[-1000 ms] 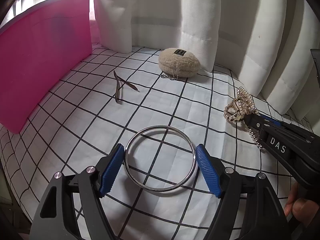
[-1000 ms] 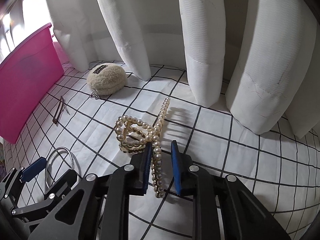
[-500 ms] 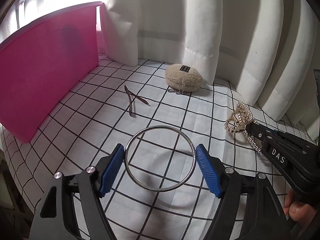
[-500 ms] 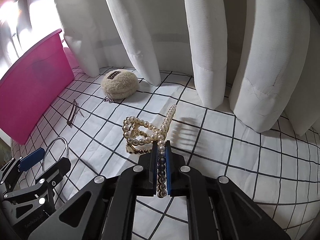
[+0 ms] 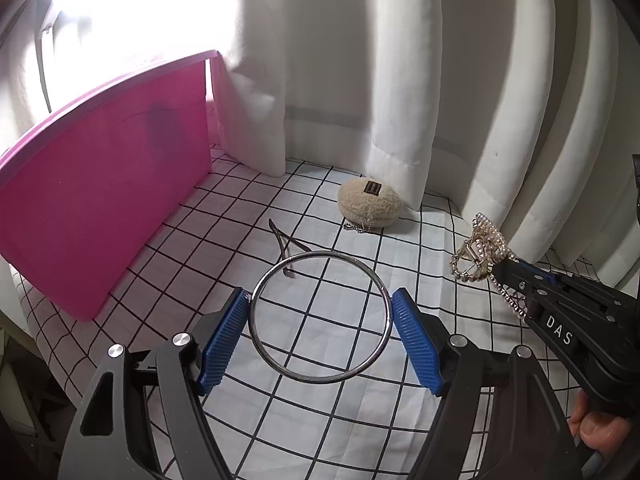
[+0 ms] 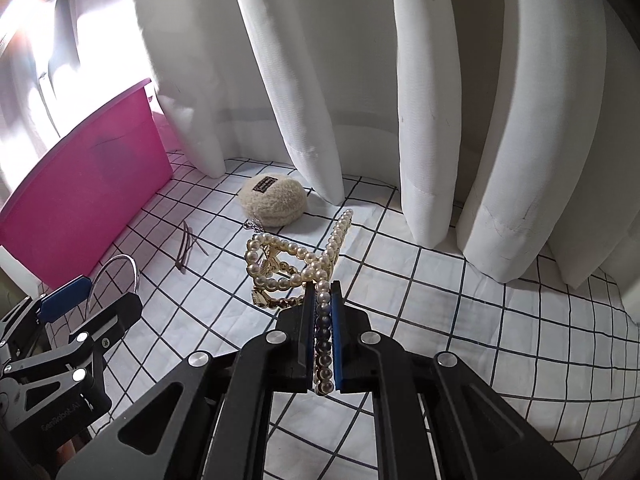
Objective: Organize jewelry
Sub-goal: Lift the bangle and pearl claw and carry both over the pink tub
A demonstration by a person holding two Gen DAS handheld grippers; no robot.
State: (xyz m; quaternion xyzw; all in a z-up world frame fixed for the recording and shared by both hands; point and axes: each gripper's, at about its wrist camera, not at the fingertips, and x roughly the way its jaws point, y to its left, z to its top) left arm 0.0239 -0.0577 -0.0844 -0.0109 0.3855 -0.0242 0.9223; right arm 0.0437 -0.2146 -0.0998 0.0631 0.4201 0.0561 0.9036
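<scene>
Overhead, two grippers carry one bangle [image 5: 320, 317] and one pearl clip [image 6: 296, 268].

White capitals "DAS" stood on the black body of the right gripper [image 5: 505, 273] (seen from the left wrist view). The left gripper [image 6: 92, 297] carried faint lettering near its base, and the fuzzy pouch [image 6: 273, 205] bore a dark label; neither could be read.

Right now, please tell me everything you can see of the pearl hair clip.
The pearl hair clip is a gold-toned metal claw clip, its curved arms lined with cream pearls. One pearl-covered arm is pinched between the blue pads of the right gripper. It seems raised above the checked cloth, though a low edge may touch. Nothing else touches it.
</scene>
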